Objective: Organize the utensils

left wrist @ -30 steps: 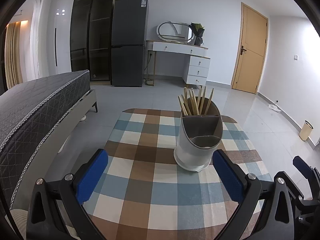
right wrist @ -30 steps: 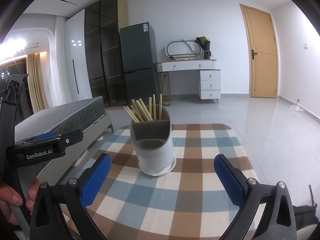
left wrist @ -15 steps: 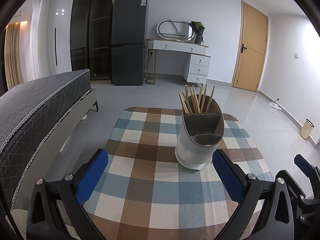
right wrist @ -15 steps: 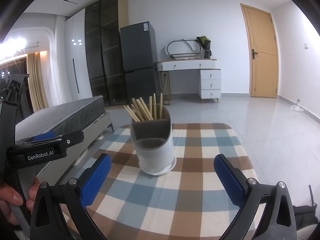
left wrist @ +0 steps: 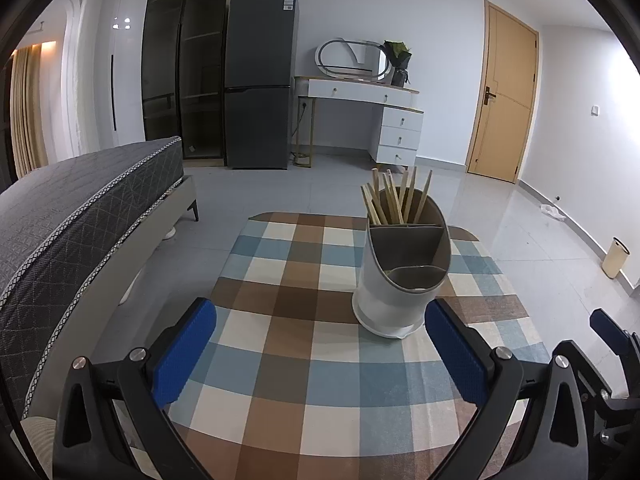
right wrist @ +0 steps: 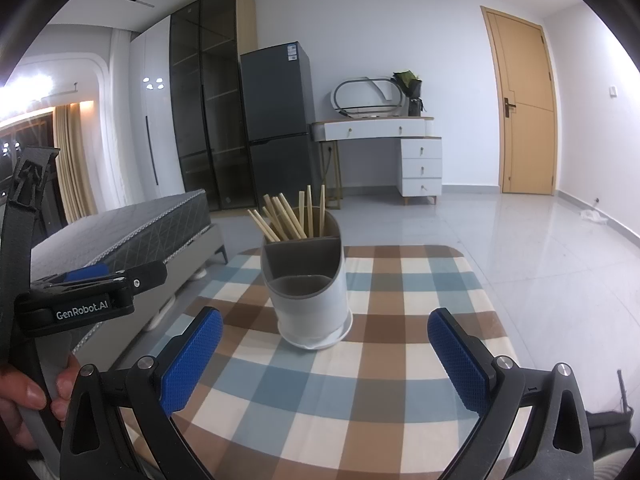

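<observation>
Standing upright on the checked tabletop (left wrist: 320, 384) is a white utensil holder (left wrist: 396, 300) with a grey insert split into compartments. The wooden chopsticks (left wrist: 394, 200) are bunched in its rear compartment, farthest from both cameras, leaning at mixed angles with their upper ends above the rim. The front and middle compartments look bare from these views, though their floors are only partly visible.

Left gripper (left wrist: 320, 356): jaws spread wide, nothing between them. It hovers above the near part of the tabletop. In the left wrist view the holder sits ahead and right of centre, its base just beside the right-hand blue pad but apart from it.

Right gripper (right wrist: 324, 356): jaws also spread wide, holding nothing. In the right wrist view the holder (right wrist: 308, 292) stands ahead, between the two blue pads and a little left of centre, touching neither. Chopsticks (right wrist: 292, 216) fan out to the left and straight up.

The left gripper's body, marked GenRobot.AI, shows at the left edge of the right wrist view, with the left hand (right wrist: 24, 400) wrapped around its handle.

Surroundings: grey bed (left wrist: 80, 208) to the left of the tabletop, dark fridge (left wrist: 260, 80), white dressing table (left wrist: 368, 116) and wooden door (left wrist: 504, 96) at the far wall.
</observation>
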